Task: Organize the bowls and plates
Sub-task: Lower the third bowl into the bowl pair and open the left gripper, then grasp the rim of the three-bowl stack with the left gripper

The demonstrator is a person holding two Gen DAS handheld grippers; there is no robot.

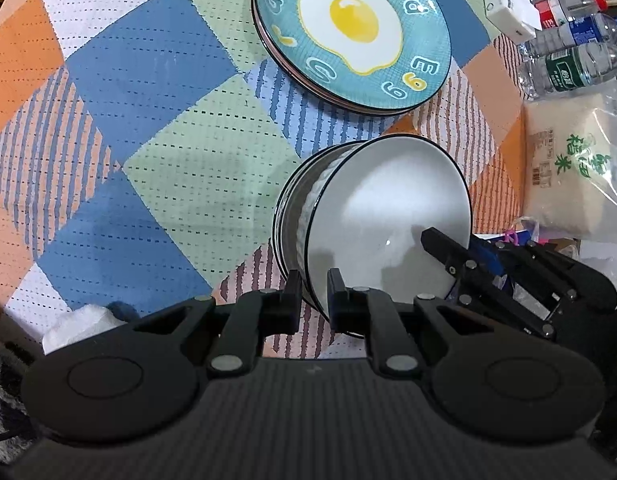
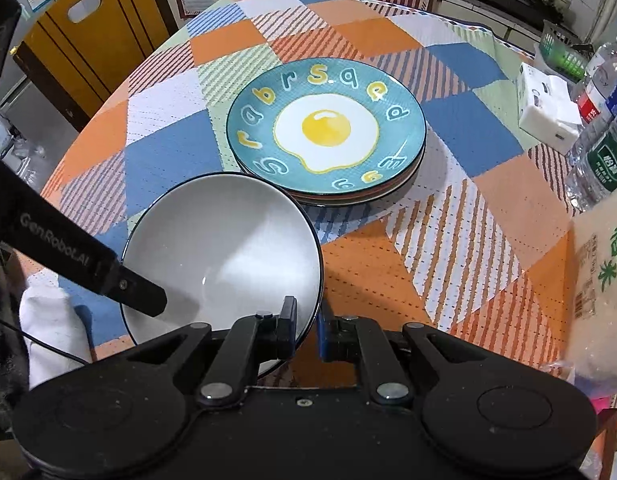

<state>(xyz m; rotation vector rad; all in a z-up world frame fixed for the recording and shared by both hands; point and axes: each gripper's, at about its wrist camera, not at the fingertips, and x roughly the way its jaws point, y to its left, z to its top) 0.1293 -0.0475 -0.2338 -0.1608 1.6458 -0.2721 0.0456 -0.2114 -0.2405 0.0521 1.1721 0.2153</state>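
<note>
Bowls (image 1: 372, 220), white inside with dark rims, sit nested in a short stack on a table (image 1: 148, 128) spread with a patchwork cloth of orange, blue, green and striped squares. The left gripper (image 1: 313, 294) is clamped on the rim of the top bowl (image 2: 224, 248), one finger inside and one outside; the right gripper (image 2: 306, 320) is likewise closed on the rim at the opposite side, so both claws hold the same bowl. The stack appears tilted in the left wrist view, though the fisheye makes this hard to judge. Just beyond the bowls, toward the middle of the table, rests a stack of plates (image 2: 326, 136), the top one teal with a fried-egg picture and letters around its border. Along the table's right edge stand plastic water bottles (image 1: 572, 60), a white box (image 2: 546, 108) and a bag of rice (image 1: 576, 172).
</note>
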